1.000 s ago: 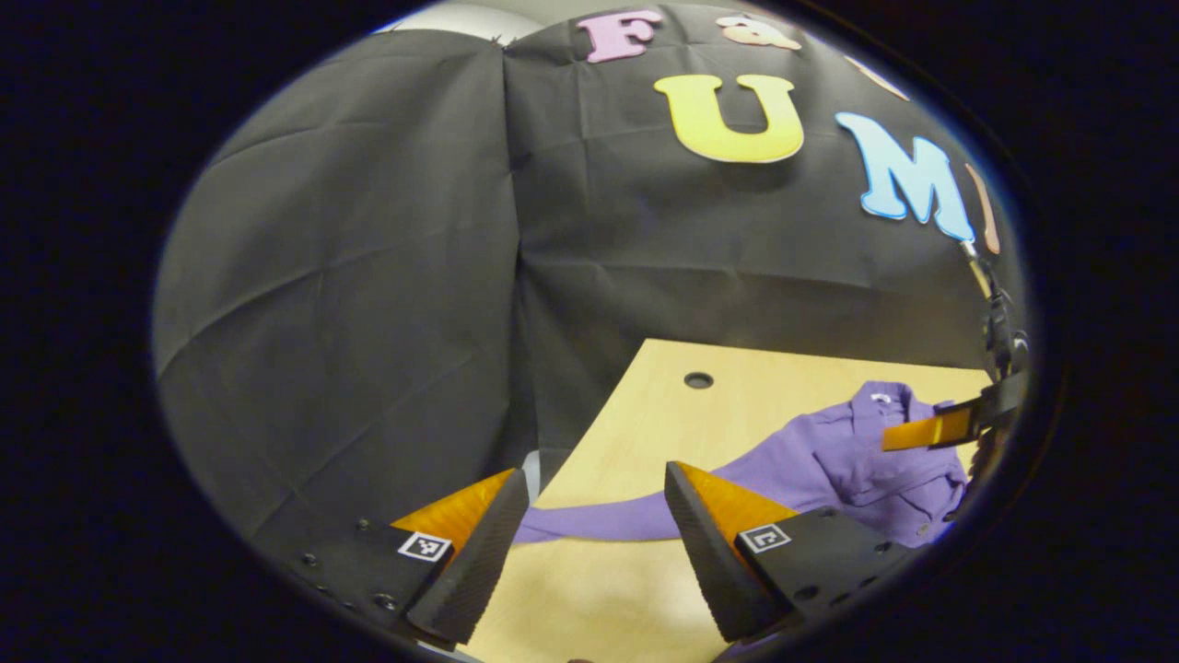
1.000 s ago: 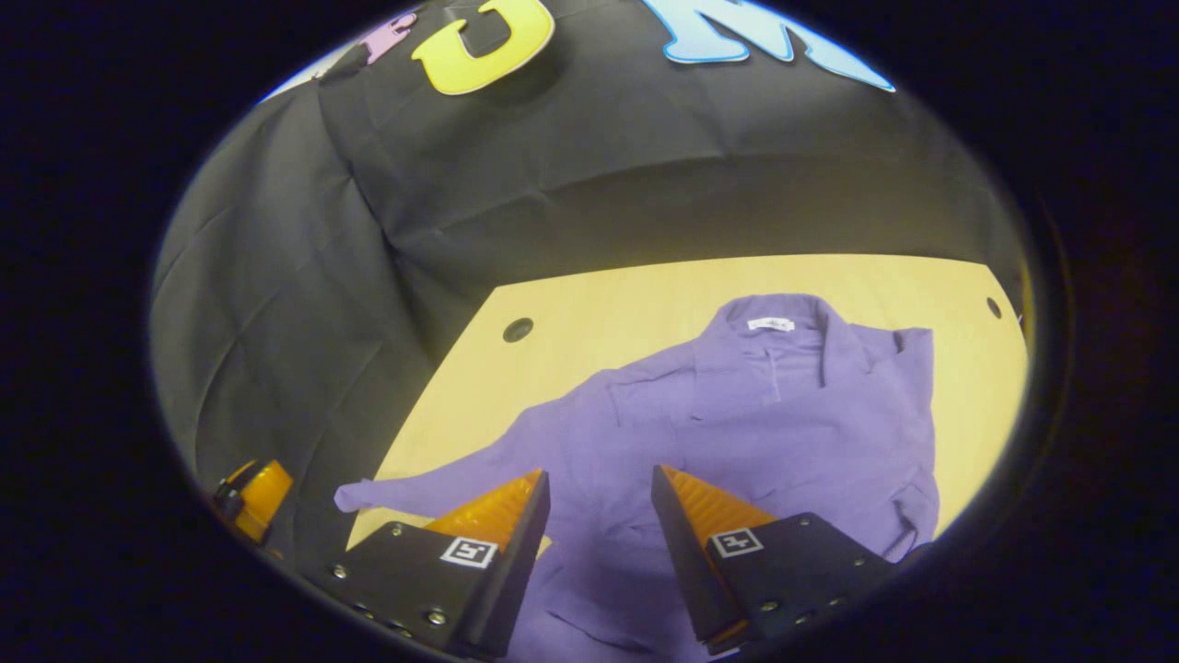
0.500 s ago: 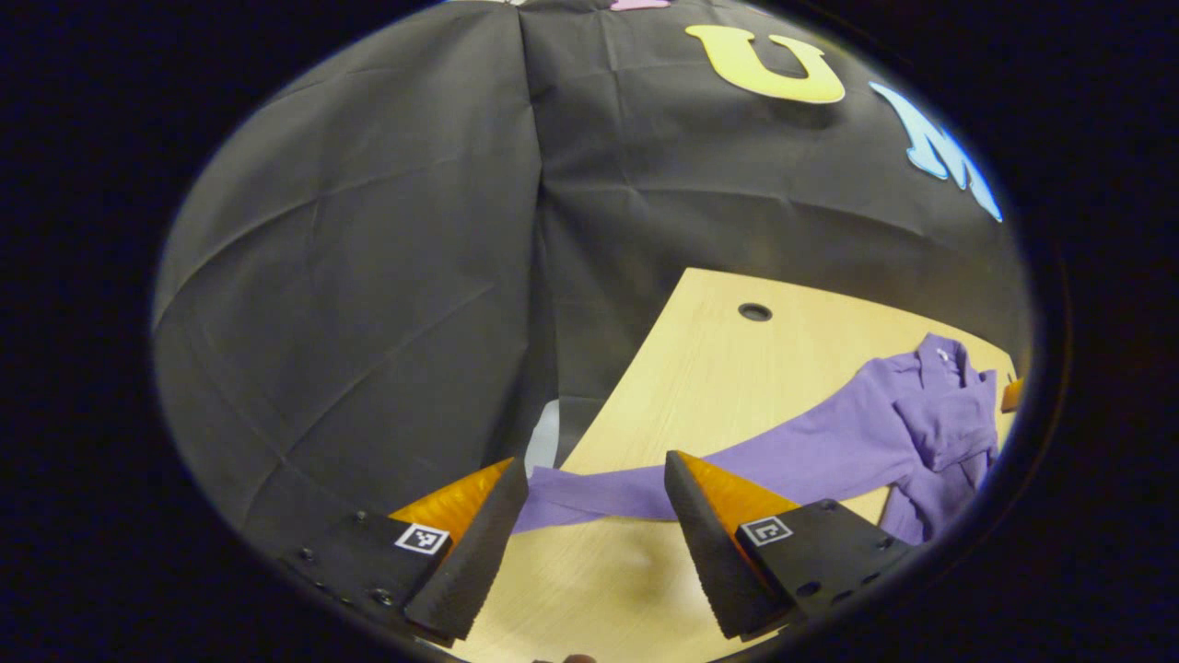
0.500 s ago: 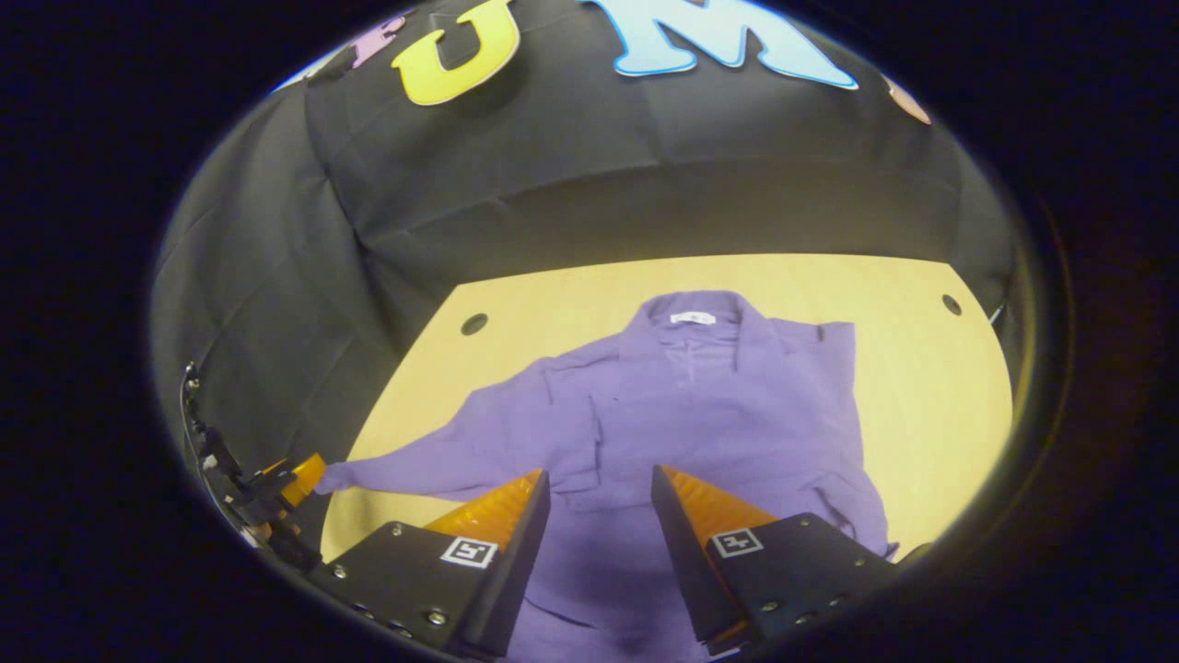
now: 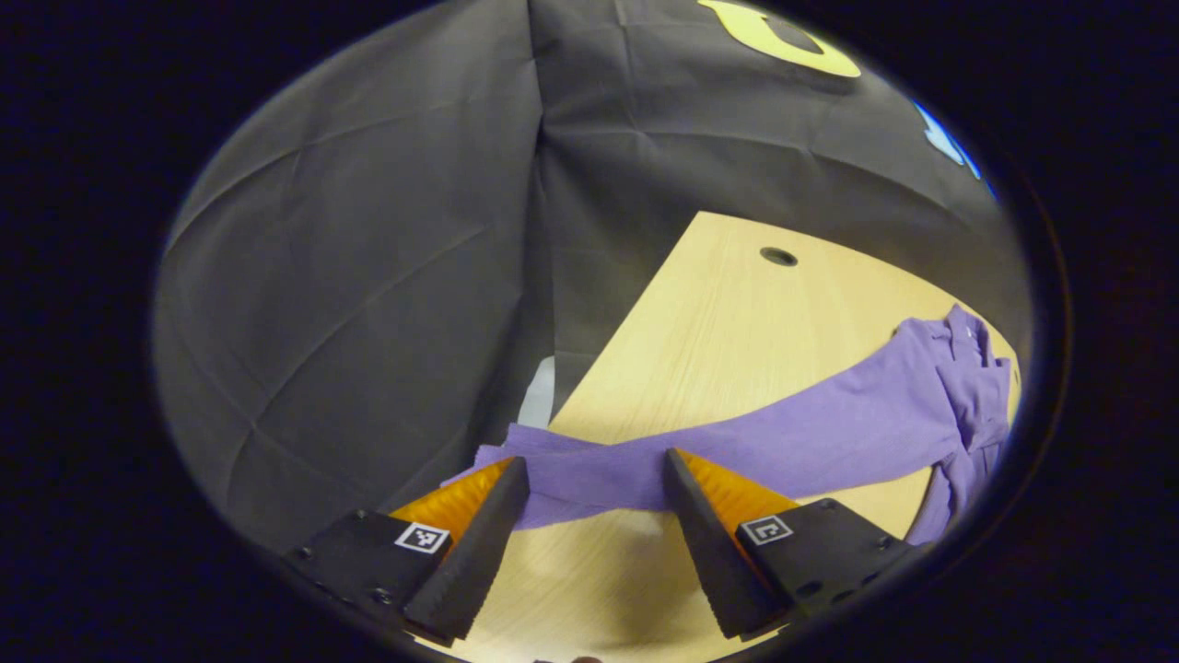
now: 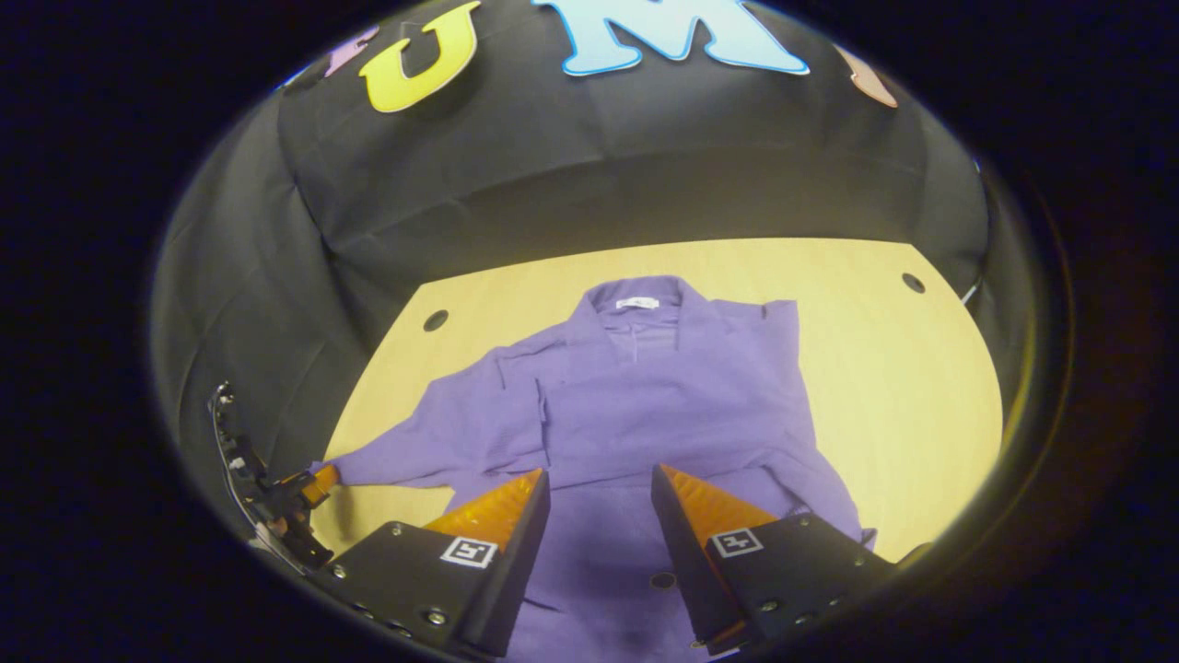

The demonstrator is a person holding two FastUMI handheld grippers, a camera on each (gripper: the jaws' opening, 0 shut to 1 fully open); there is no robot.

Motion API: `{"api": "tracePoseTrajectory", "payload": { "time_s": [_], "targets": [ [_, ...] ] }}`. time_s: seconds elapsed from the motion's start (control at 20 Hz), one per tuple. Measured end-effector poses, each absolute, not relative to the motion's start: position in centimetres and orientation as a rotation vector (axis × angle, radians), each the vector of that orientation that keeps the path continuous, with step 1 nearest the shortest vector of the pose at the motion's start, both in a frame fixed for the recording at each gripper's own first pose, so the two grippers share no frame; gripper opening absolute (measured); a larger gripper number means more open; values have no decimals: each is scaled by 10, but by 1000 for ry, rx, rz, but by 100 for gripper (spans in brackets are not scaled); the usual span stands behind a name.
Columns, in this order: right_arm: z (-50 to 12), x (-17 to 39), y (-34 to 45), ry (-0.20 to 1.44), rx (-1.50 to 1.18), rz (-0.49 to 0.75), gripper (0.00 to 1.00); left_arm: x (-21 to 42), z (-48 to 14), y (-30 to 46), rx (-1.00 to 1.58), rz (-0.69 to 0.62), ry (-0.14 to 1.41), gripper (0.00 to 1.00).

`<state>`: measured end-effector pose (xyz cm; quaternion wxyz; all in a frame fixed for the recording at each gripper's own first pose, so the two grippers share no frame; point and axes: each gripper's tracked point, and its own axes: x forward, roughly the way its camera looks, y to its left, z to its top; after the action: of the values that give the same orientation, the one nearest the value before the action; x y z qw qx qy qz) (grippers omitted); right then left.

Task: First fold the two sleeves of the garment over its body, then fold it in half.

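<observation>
The bench is a pale wooden top with a round hole near each far corner, set against the black cloth wall.

The garment is purple and lies flat on the bench, collar toward the far edge and centred between the two holes. In the right gripper view, one sleeve is already folded over the body along the right side, and its edge runs down from the collar. The other sleeve is stretched out toward the left edge of the bench. Its cuff reaches that edge and hangs slightly past it (seen in the left gripper view).

The right gripper hangs over the lower part of the garment body, near the bench's near edge. Its fingers are set wide apart with only purple cloth visible between them, and they grip nothing. Whether the tips touch the cloth cannot be told.

The left gripper is at the left edge of the bench, at the cuff end of the outstretched sleeve. Its fingers stand wide apart, one on each side of the sleeve, and the cloth passes across the gap just beyond the tips. They are not closed on it. Contact between the tips and the sleeve cannot be confirmed. The same gripper also appears small at the cuff in the right gripper view.
</observation>
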<state>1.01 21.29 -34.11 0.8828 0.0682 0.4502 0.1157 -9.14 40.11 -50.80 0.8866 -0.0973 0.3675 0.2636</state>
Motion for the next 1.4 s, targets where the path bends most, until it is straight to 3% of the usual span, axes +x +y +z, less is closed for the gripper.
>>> {"api": "tracePoseTrajectory", "payload": {
  "time_s": [0.1, 0.25, 0.4, 0.6, 0.75, 1.1, 1.4],
  "targets": [
    [-342, 9, 212, 938, 141, 236, 69, -89, -512, 394, -223, 529, 768, 99],
    [-345, 5, 215, 948, 150, 241, 69, -86, -512, 391, -276, 543, 732, 69],
    [-349, 0, 216, 961, 150, 252, 69, -88, -512, 388, -302, 524, 716, 69],
    [-350, -5, 212, 970, 167, 255, 69, -77, -509, 383, -348, 484, 666, 25],
    [-352, -6, 207, 974, 171, 255, 69, -74, -508, 382, -359, 496, 693, 10],
    [-349, -14, 193, 968, 192, 243, 69, -66, -502, 377, -267, 504, 742, 7],
    [-345, -17, 175, 953, 233, 218, 69, -27, -437, 342, -196, 389, 658, 7]
  ]
}}
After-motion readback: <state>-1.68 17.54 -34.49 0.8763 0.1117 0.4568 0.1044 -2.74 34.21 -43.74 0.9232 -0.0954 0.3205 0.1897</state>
